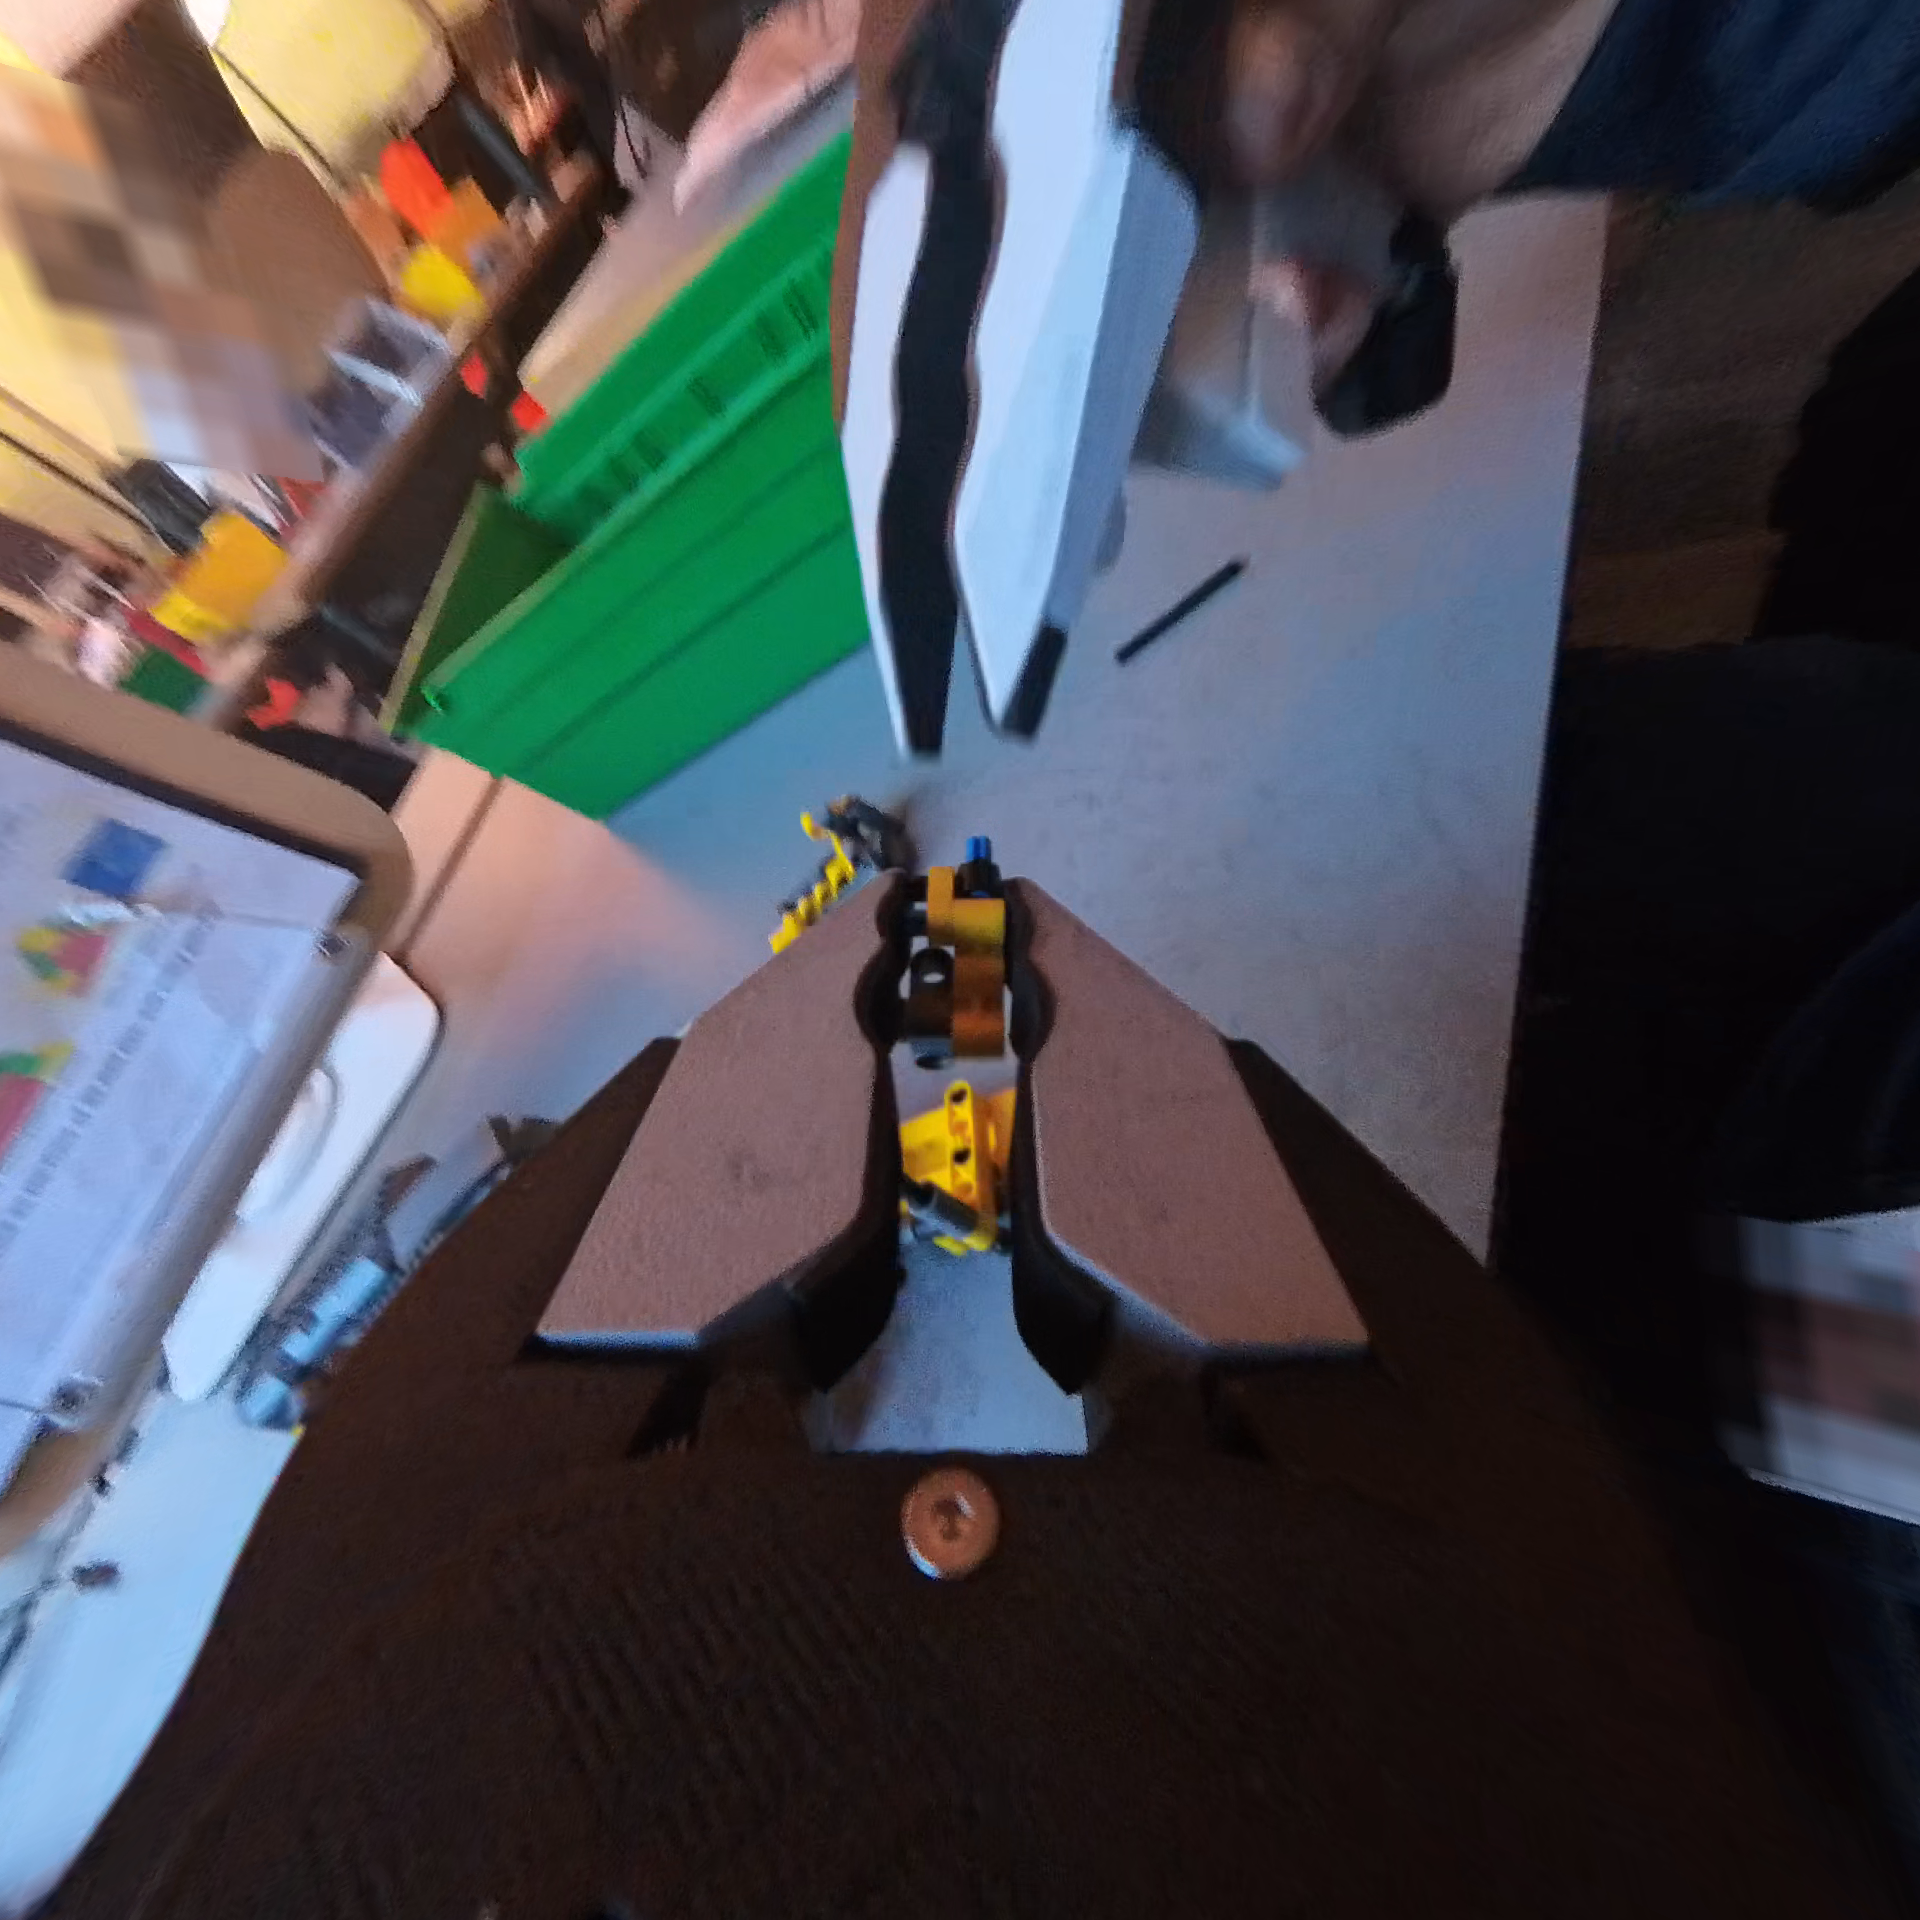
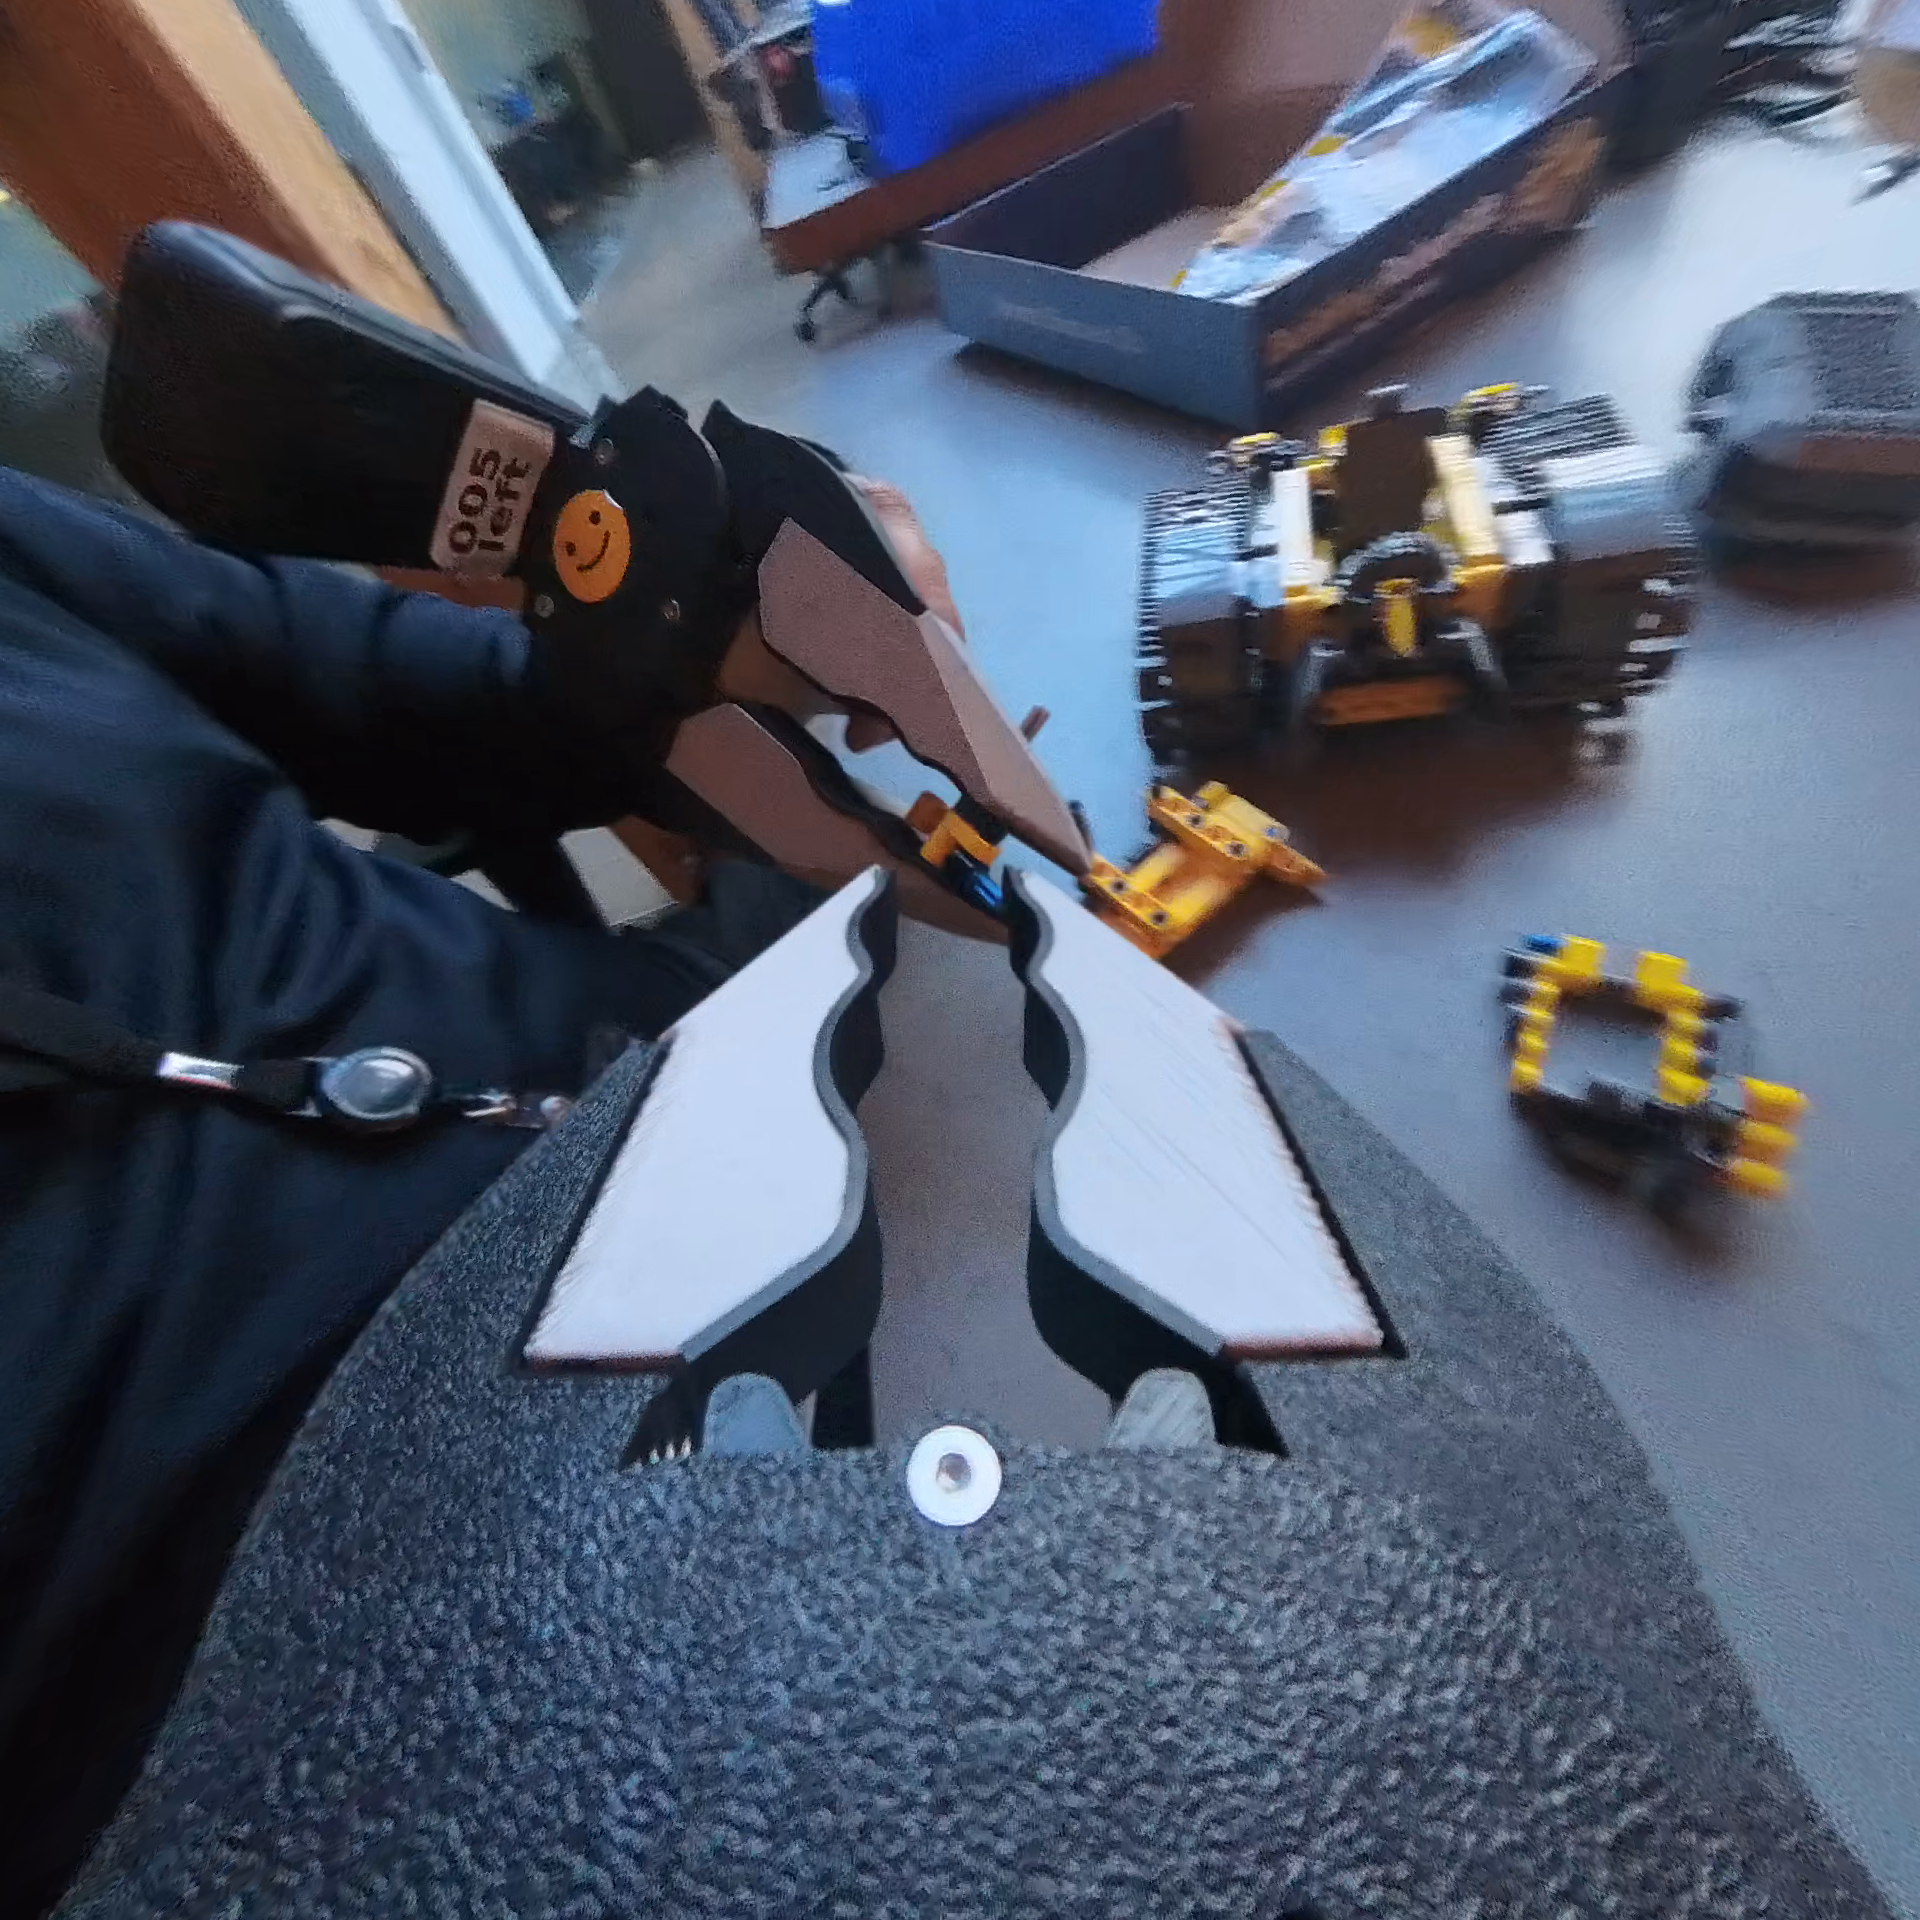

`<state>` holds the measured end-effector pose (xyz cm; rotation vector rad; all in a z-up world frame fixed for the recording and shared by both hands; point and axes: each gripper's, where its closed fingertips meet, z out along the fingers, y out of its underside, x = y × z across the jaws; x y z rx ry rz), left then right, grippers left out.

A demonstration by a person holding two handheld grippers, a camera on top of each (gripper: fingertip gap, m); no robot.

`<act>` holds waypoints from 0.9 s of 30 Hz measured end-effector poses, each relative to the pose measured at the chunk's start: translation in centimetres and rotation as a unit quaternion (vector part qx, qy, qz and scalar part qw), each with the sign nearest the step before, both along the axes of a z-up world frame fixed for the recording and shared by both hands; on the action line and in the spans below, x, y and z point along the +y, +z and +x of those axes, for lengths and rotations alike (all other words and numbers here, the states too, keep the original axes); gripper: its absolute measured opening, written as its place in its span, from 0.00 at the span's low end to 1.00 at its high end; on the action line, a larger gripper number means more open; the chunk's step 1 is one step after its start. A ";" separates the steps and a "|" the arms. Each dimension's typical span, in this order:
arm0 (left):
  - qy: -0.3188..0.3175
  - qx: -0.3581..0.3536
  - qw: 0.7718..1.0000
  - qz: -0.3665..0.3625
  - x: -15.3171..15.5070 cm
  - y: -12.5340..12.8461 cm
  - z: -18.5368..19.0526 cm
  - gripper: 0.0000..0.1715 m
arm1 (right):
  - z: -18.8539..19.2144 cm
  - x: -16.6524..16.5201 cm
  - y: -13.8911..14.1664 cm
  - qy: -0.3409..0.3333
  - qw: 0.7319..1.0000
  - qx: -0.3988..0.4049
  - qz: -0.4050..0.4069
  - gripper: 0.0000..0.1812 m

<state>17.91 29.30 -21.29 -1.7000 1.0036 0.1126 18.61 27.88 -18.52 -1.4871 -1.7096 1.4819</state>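
Left claw (image 1: 956, 894) around orange piece (image 1: 971, 961)

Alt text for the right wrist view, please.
The open right gripper points at a small orange brick assembly clamped in the left gripper, held by a dark-sleeved person. Behind on the grey table: a yellow-and-black tracked brick vehicle, loose yellow sub-assemblies, an open box.

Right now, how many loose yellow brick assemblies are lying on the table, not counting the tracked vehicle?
2: a beam assembly beside the left tongs, and a square frame farther right. More may be hidden.
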 end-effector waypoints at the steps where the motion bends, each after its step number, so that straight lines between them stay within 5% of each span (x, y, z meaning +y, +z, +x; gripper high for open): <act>1: -0.009 0.000 1.000 0.025 -0.2 0.8 0.3 0.08 | -0.4 -0.7 0.0 0.010 1.000 0.001 -0.010 0.11; 7: -0.038 -0.001 0.994 0.103 -1.1 3.3 0.9 0.08 | -0.4 -2.3 1.8 0.059 0.993 0.049 -0.087 0.01; 16: -0.025 0.000 0.998 0.054 -0.9 2.3 0.1 0.10 | -0.5 -1.3 1.7 0.034 0.995 0.041 -0.089 0.01; 20: 0.022 -0.008 0.998 0.055 -0.2 2.6 -0.9 0.10 | -1.3 -0.7 2.3 0.003 0.994 0.061 -0.094 0.01; 27: 0.102 -0.120 0.984 0.081 0.3 5.1 -2.3 0.09 | -3.0 0.8 4.8 -0.093 0.974 0.150 -0.140 0.00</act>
